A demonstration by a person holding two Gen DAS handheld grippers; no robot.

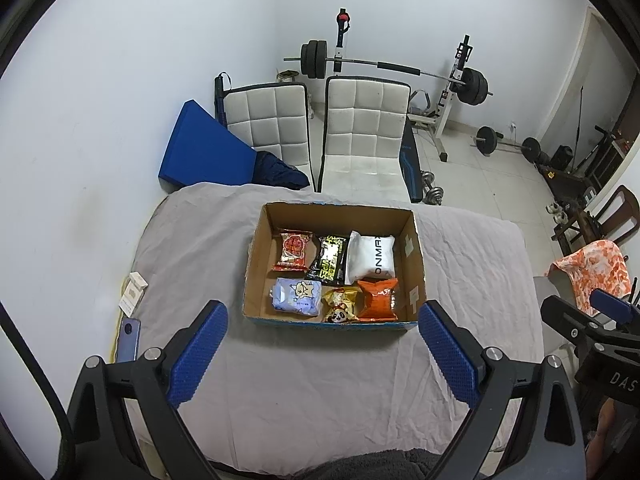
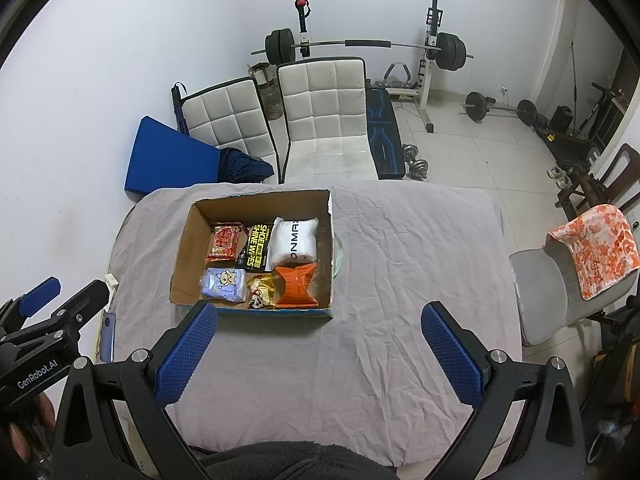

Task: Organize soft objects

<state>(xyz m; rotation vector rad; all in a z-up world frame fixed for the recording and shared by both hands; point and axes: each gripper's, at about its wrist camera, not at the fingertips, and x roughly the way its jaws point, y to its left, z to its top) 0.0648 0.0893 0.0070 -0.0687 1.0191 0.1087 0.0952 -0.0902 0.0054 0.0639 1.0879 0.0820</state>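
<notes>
Corrugated cardboard box (image 1: 414, 256) on wrinkled grey cloth (image 1: 320, 380) holds six crinkly soft packets; left gripper (image 1: 320, 344) and right gripper (image 2: 320, 344) agape, empty.

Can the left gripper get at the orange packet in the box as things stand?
Probably yes. The left gripper is open and empty, short of the cardboard box, which is open on top. The orange packet lies in the near row, uncovered, though the panda packet crowds its side.

box (image 1: 332, 312) mid-table (image 1: 320, 380), six packets in two rows inside, chairs (image 1: 360, 136) behind table, phone (image 1: 129, 340) at table's left edge
</notes>
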